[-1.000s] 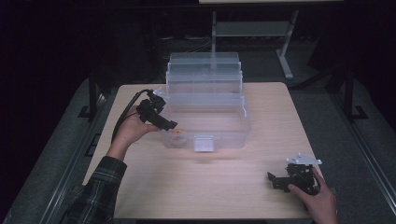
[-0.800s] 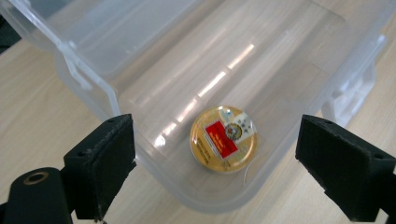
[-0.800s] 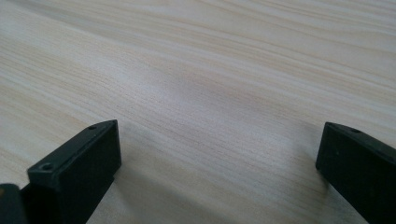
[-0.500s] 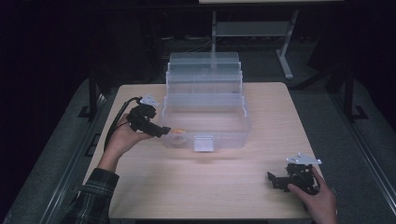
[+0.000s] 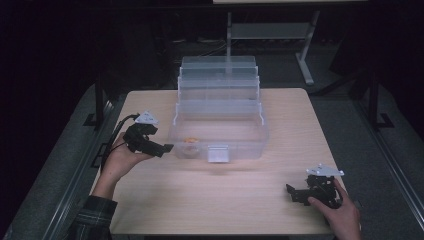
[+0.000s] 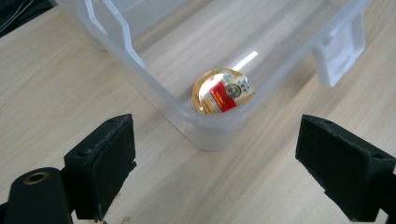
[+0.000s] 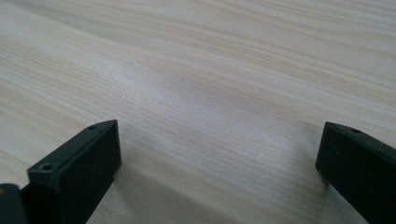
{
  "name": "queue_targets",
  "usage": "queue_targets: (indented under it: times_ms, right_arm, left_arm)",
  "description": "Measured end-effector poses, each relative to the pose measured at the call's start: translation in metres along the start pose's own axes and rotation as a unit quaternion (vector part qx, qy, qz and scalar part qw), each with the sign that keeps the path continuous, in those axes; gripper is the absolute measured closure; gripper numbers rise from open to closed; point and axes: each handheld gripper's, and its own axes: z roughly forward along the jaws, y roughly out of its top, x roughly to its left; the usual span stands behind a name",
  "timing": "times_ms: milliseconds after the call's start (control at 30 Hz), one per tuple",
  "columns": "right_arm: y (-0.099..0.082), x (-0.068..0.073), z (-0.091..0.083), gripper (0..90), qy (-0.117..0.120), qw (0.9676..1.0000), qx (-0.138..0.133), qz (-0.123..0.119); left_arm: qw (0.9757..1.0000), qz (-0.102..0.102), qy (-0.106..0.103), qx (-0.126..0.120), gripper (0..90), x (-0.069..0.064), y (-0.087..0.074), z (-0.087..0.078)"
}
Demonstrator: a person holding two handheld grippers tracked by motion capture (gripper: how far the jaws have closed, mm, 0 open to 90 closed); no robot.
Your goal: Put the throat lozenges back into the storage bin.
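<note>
A clear plastic box point(image 5: 218, 135) stands at the middle of the wooden table, its tiered lid trays swung up behind it. A small round gold piece with a red and white label point(image 6: 223, 91) lies in the box's near-left corner point(image 5: 189, 141). My left gripper point(image 5: 167, 148) is held just outside that corner, open with nothing in it; in the left gripper view its jaws stand wide apart point(image 6: 217, 165) in front of the box wall point(image 6: 205, 133). At the table's near-right corner my right gripper point(image 5: 291, 192) rests low over bare wood point(image 7: 219, 154), open and empty.
The table point(image 5: 220, 200) has bare wood in front of the box and on both sides. A white latch tab point(image 5: 218, 153) hangs on the box's front wall. Dark floor and a metal stand point(image 5: 305, 65) lie beyond the far edge.
My left gripper has drawn back out of the box to the left and toward me, leaving the gold piece inside. The right gripper has stayed put.
</note>
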Motion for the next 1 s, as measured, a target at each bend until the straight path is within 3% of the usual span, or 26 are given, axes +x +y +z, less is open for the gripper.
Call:
queue_targets:
  times_ms: [1000]
  right_arm:
    - [0.000,0.000,0.000,0.0,0.000,1.0000,0.000,0.000]
  left_arm:
    - [0.9994,-0.016,0.011,-0.029,11.3,-0.028,-0.074,-0.012]
